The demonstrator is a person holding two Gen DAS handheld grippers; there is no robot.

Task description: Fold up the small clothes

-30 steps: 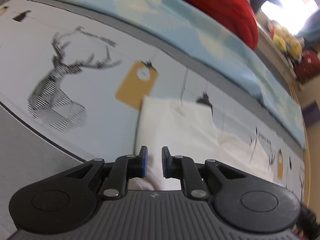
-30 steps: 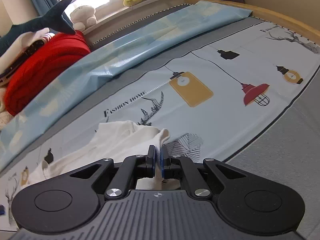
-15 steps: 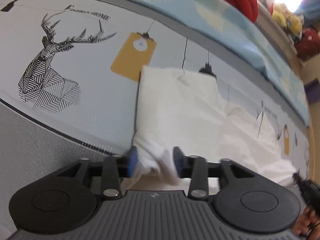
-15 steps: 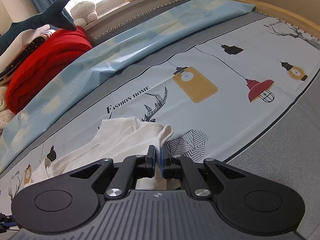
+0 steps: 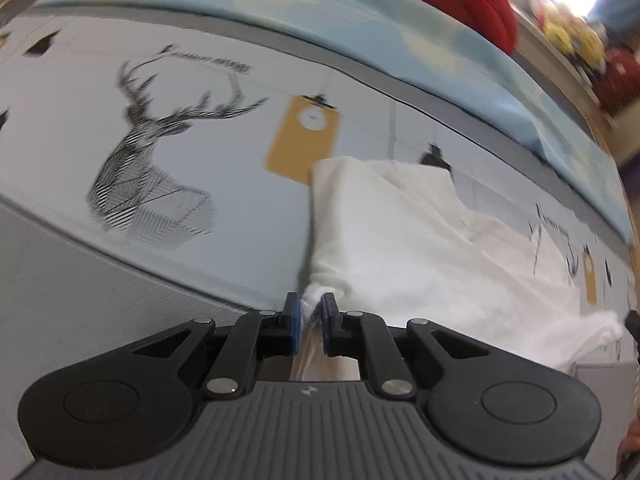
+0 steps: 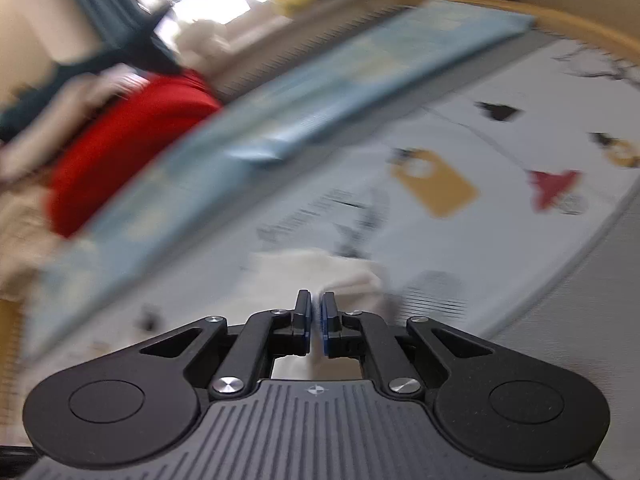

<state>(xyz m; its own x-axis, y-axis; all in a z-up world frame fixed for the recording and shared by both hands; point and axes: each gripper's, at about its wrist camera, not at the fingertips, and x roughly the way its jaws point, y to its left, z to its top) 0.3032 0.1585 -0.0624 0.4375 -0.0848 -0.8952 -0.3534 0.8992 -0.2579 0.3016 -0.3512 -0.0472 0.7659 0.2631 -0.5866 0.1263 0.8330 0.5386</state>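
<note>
1. Where you look for writing, a line of black lettering (image 5: 208, 58) sits above the deer print (image 5: 148, 160) on the pale printed sheet (image 5: 60, 128), but blur keeps it unreadable in both views
2. Your left tongs (image 5: 311, 312) have just been closing, and their blue pads now pinch a bunched corner of the white garment (image 5: 420, 248) between them
3. That garment lies spread on the printed sheet on the bed, its far corner overlapping the yellow lamp print (image 5: 304, 140); it runs off toward the right of the left view
4. Your right tongs (image 6: 315, 320) are closed to a narrow slit, with pale cloth (image 6: 320, 272) showing just ahead of and beneath them; the smear hides whether fabric is actually caught
5. Beyond the sheet, a light blue blanket (image 6: 280, 120) lies along the bed, with a red bundle (image 6: 120, 148) behind it
</note>
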